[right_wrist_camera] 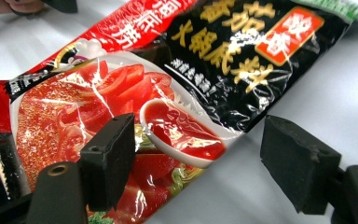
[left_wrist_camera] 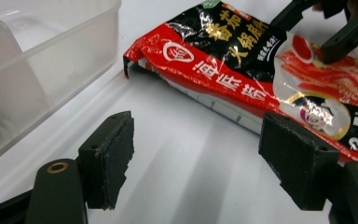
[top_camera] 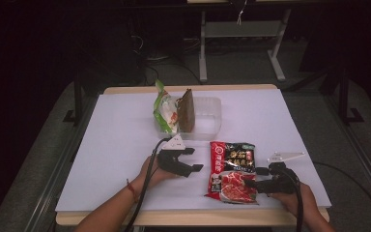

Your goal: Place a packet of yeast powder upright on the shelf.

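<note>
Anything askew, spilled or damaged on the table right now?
Nothing spilled or torn. The red pouch lies flat, slightly skewed to the table edge. In the clear bin, the green packet and brown packet stand on edge.

The packet lying flat is red and black, with gold and white lettering, a white round logo and a picture of red tomato slices and red sauce. Behind it, the plastic tub is clear and colourless. Inside the tub stand a green-and-white bag with a touch of orange and a plain brown pouch. The tabletop is white.
</note>
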The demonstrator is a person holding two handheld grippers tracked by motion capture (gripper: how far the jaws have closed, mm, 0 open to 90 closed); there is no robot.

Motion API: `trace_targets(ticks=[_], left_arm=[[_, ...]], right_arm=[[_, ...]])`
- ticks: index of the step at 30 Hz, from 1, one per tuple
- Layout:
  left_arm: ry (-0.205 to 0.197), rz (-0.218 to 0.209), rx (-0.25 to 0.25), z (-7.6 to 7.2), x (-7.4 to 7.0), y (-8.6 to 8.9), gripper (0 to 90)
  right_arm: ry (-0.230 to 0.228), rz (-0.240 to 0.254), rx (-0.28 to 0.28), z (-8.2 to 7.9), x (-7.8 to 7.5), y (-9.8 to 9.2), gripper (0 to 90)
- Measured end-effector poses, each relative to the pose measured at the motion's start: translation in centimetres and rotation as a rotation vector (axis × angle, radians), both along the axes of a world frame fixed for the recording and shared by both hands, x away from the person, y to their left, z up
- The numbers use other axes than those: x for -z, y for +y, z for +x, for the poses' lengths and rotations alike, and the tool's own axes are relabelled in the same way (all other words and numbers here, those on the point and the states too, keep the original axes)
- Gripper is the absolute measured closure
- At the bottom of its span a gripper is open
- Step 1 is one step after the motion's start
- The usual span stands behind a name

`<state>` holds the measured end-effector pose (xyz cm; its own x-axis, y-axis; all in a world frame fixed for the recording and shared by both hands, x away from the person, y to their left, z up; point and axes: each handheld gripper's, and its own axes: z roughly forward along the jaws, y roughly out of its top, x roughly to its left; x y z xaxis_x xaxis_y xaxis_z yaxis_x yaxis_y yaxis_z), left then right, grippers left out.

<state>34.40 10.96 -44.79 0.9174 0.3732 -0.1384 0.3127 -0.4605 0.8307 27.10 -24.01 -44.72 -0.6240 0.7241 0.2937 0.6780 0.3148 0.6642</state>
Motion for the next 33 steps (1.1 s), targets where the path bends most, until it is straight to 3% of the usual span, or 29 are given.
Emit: trace_targets(ticks=[6, 7, 9, 12, 14, 16, 18, 22, 24, 33], left_arm=[[0.037, -0.004, 0.025, 0.2, 0.1, -0.7, 25.6], [0.038, -0.007, 0.025, 0.3, 0.0, -0.9, 25.6], [0.067, -0.026, 0.038, 0.6, -0.1, -1.4, 25.6], [0.086, -0.018, 0.036, 1.0, -0.1, -2.2, 25.5], [0.088, -0.002, 0.027, 1.3, 0.1, -2.6, 24.9], [0.131, -0.014, 0.015, 1.7, 0.4, -2.9, 24.2], [0.144, -0.002, 0.006, 2.1, 0.7, -3.2, 23.6], [0.186, -0.028, -0.02, 3.2, 0.9, -2.9, 20.3], [0.225, -0.04, -0.01, 3.6, 1.1, -2.9, 20.0], [0.283, -0.038, 0.051, 4.6, 1.3, -3.5, 17.6]], right_arm=[[0.059, -0.009, -0.032, 0.9, -0.1, 0.3, 25.6], [0.046, 0.001, -0.055, 0.8, 0.1, 0.8, 21.5], [0.036, -0.001, -0.053, 0.7, 0.2, 0.9, 20.1], [0.014, 0.003, -0.045, 0.4, 0.4, 1.0, 20.0], [-0.002, 0.012, -0.042, 0.2, 0.5, 0.9, 20.5], [-0.009, 0.023, -0.037, 0.0, 0.7, 0.9, 21.6], [-0.018, 0.034, -0.043, -0.1, 0.8, 0.8, 23.0], [-0.025, 0.051, -0.058, -0.2, 0.8, 0.6, 28.1], [-0.019, 0.056, -0.058, -0.3, 0.9, 0.6, 28.7], [-0.024, 0.053, -0.072, -0.2, 0.8, 0.6, 29.4]])
